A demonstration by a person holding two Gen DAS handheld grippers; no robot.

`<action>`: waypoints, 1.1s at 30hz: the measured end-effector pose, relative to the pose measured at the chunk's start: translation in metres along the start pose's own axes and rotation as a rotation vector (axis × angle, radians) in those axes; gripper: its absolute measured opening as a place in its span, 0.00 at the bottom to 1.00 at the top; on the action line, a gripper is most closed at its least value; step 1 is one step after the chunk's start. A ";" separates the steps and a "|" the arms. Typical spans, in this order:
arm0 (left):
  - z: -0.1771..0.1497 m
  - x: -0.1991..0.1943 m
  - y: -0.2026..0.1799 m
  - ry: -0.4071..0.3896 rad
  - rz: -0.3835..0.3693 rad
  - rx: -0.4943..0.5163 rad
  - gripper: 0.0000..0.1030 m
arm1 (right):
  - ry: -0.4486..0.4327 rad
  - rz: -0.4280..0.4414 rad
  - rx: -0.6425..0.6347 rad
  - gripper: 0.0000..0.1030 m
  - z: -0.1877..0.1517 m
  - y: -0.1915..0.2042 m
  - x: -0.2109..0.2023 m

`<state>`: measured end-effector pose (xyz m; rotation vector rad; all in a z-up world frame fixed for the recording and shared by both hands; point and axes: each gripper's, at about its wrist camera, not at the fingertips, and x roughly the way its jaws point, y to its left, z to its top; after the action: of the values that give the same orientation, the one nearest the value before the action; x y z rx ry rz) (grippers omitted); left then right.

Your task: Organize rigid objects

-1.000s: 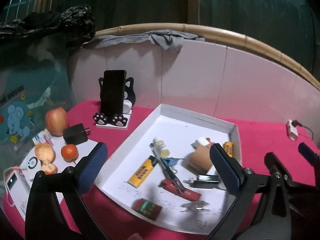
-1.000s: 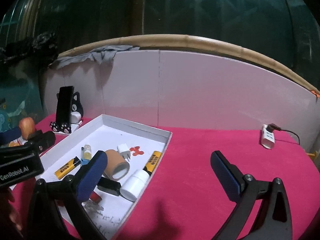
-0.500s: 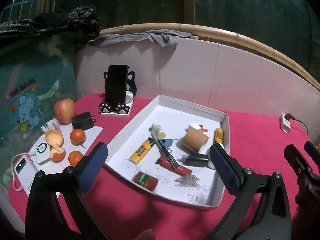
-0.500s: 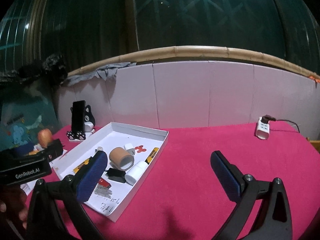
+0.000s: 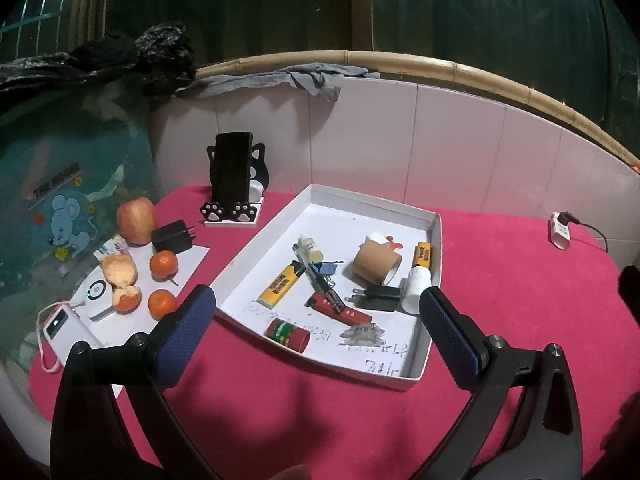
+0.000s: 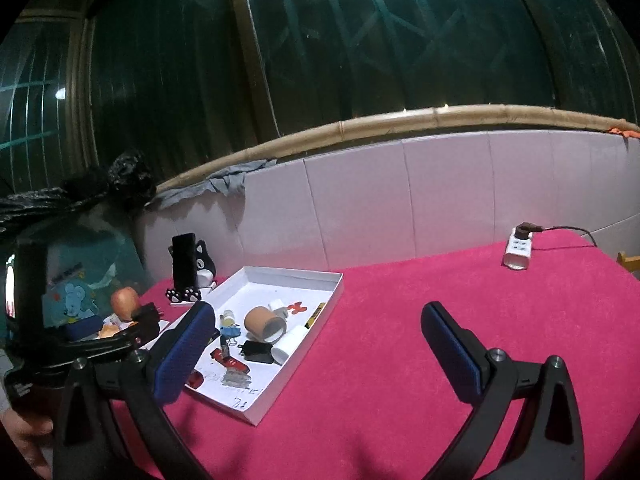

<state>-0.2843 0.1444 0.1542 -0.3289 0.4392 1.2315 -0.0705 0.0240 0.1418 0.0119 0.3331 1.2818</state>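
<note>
Tongs on both sides, left tongs (image 5: 316, 330) and right tongs (image 6: 318, 346), gape empty. White tray (image 5: 438, 240) holds a tape roll (image 5: 376, 266) on the table (image 5: 520, 280).

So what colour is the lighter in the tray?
Yellow lighter with a black top, clearest from the left wrist.

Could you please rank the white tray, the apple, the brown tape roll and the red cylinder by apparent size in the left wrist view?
1. white tray, by far the largest.
2. brown tape roll and apple: they look alike, so I would not rank them.
3. red cylinder, smallest, though nearest the camera.
</note>
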 end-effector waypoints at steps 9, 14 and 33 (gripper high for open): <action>-0.003 -0.023 0.007 -0.014 -0.006 -0.016 1.00 | -0.051 -0.022 -0.041 1.00 -0.003 0.001 -0.031; -0.004 -0.037 0.010 -0.032 -0.010 -0.027 1.00 | -0.059 -0.028 -0.035 1.00 -0.006 -0.001 -0.040; -0.016 -0.068 0.001 -0.050 -0.013 0.009 1.00 | -0.063 -0.054 0.000 1.00 -0.014 -0.015 -0.061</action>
<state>-0.3054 0.0813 0.1737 -0.2920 0.3991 1.2221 -0.0749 -0.0399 0.1404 0.0429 0.2777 1.2250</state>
